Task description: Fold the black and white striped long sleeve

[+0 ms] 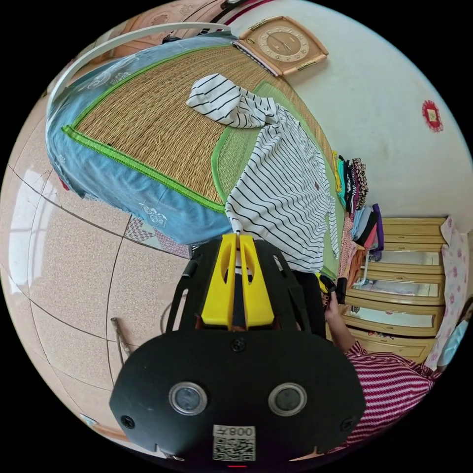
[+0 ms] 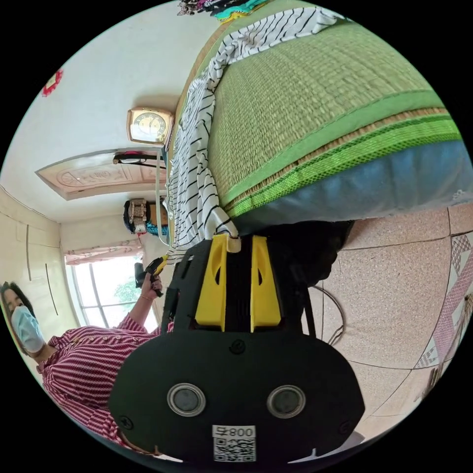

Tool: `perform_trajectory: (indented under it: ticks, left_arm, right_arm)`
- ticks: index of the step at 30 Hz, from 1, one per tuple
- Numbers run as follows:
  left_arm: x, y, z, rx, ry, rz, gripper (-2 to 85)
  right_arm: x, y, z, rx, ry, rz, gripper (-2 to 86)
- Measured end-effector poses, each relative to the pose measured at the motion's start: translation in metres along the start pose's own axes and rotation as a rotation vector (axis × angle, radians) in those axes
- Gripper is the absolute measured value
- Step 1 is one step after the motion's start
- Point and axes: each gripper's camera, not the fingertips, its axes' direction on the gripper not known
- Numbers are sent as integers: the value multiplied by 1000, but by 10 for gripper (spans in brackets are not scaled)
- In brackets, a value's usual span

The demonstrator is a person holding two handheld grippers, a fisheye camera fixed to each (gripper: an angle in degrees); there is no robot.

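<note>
The black and white striped long sleeve shirt (image 1: 281,197) is lying spread across the woven straw mat with green edging (image 1: 162,128) that is covering the bed, one sleeve bunched up toward the far end and its lower edge hanging over the bed's side. In the left gripper view I am seeing my left gripper (image 1: 238,239) with its yellow jaws pressed nearly together, pinching the shirt's hem at a corner. In the right gripper view my right gripper (image 2: 240,240) is doing the same: its jaws are narrowed onto a small fold of the striped fabric (image 2: 197,187) where it is draping off the mat's edge.

Under the mat, a blue bedsheet (image 1: 98,167) is hanging down toward the speckled tile floor (image 1: 74,276). Beside the shirt, against the white wall, a stack of folded colourful clothes (image 1: 357,197) is sitting. A square wooden wall clock (image 1: 283,44) is hanging above the bed. A person in a red striped shirt (image 2: 84,364) is holding the rig, and the other gripper is showing in that person's hand (image 2: 150,283).
</note>
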Motion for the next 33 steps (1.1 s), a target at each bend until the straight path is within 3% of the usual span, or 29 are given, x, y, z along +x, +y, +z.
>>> perform_trajectory:
  ticks: [5, 7, 9, 16, 25, 33]
  left_arm:
    - [14, -4, -32, 68, 199, 44, 6]
    - [19, -3, -40, 66, 163, 78, 6]
    - [16, -3, -35, 27, 109, 82, 6]
    - [-4, 4, 5, -62, 103, -18, 6]
    - [7, 3, 0, -85, 76, -31, 6]
    - [70, -59, -5, -23, 16, 82, 2]
  right_arm:
    - [-60, 9, -52, 31, -120, -147, 25]
    - [-105, 26, -96, 38, -153, -260, 21]
    - [-117, 37, -114, 26, -57, -273, 19]
    - [-25, 58, -93, 11, -120, -19, 16]
    - [19, 72, -84, 48, -164, 119, 13]
    - [-26, 9, -90, 121, -13, 38, 2]
